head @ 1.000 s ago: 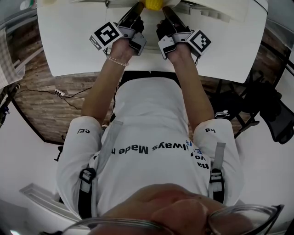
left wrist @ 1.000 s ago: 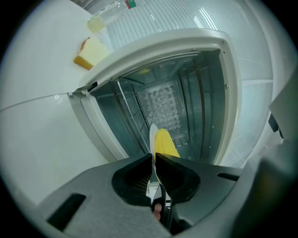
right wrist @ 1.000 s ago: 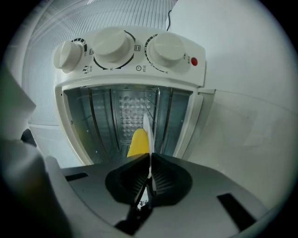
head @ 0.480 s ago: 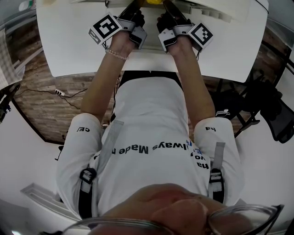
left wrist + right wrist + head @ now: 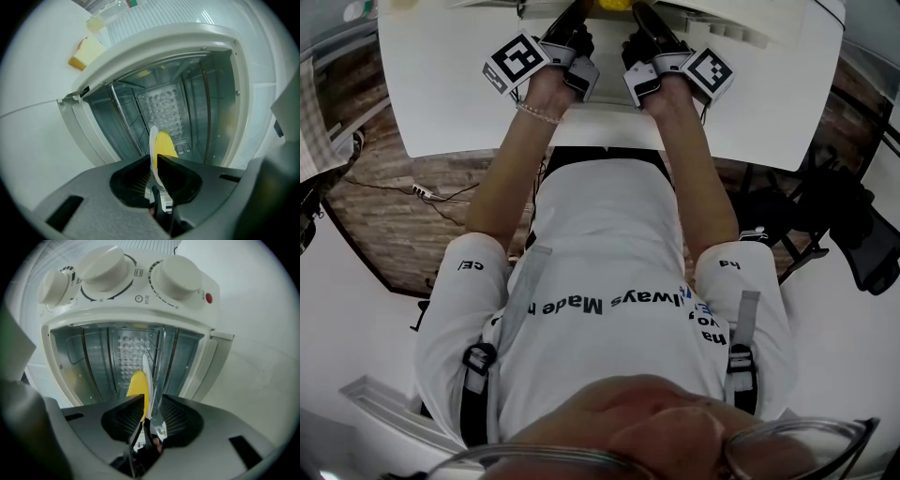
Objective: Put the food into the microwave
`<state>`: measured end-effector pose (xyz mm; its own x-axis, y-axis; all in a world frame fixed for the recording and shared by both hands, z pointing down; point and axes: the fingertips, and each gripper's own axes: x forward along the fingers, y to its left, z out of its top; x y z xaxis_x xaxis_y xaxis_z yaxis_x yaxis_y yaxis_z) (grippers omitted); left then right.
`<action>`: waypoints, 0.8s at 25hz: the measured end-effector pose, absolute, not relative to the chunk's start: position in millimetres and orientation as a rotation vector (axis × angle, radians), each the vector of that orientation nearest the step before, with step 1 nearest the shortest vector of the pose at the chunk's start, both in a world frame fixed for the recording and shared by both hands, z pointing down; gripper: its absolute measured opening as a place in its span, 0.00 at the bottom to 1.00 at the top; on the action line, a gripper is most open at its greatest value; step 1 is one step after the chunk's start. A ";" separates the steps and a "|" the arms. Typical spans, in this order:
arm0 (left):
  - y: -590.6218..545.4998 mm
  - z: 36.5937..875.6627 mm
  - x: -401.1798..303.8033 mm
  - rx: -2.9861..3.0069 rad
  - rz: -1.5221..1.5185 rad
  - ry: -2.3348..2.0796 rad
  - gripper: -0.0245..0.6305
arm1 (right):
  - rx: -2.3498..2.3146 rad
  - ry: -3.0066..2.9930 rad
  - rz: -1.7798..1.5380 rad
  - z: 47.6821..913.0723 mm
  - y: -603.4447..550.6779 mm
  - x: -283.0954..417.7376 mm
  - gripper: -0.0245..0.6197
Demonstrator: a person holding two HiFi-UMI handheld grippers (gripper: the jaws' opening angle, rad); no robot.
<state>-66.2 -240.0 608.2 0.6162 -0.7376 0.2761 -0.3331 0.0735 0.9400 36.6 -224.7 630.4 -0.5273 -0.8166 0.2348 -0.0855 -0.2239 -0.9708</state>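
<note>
Food point(image 5: 165, 146), a yellow mound, sat on a thin white plate point(image 5: 153, 139) gripped from both sides in front of the microwave's open cavity. In the head view only a sliver of it showed at the top edge, between the two tools.

The white table point(image 5: 441, 94) filled the upper part of the head view, with the person leaning over its near edge and both forearms stretched forward. On it stood the white microwave point(image 5: 126, 310), its metal interior lined with wire rails and a perforated back wall point(image 5: 161, 108). Three round knobs ran across its control panel, the biggest point(image 5: 104, 263) in the middle, with a small red lamp point(image 5: 208, 298) at the end.

The left gripper point(image 5: 154, 159) had its jaws drawn narrow onto one rim of the plate. The right gripper point(image 5: 149, 401) was closed to a narrow gap on the opposite rim, with the food just beside its left jaw. Each tool carried a marker cube, one at the left point(image 5: 516, 64) and one at the right point(image 5: 710, 75).

Well off to the side, a small yellow-and-orange block point(image 5: 86, 52) lay on the table.
</note>
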 end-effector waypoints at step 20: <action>-198.1 513.0 -59.3 1.849 -0.284 -0.929 0.05 | -1.237 2.019 -1.463 522.4 -197.0 83.7 0.09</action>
<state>-59.3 -198.1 513.0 0.6767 -0.7067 0.2064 -0.4702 -0.1992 0.8598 83.7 -197.0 522.4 -0.5541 -0.8087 0.1977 -0.4400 0.0829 -0.8941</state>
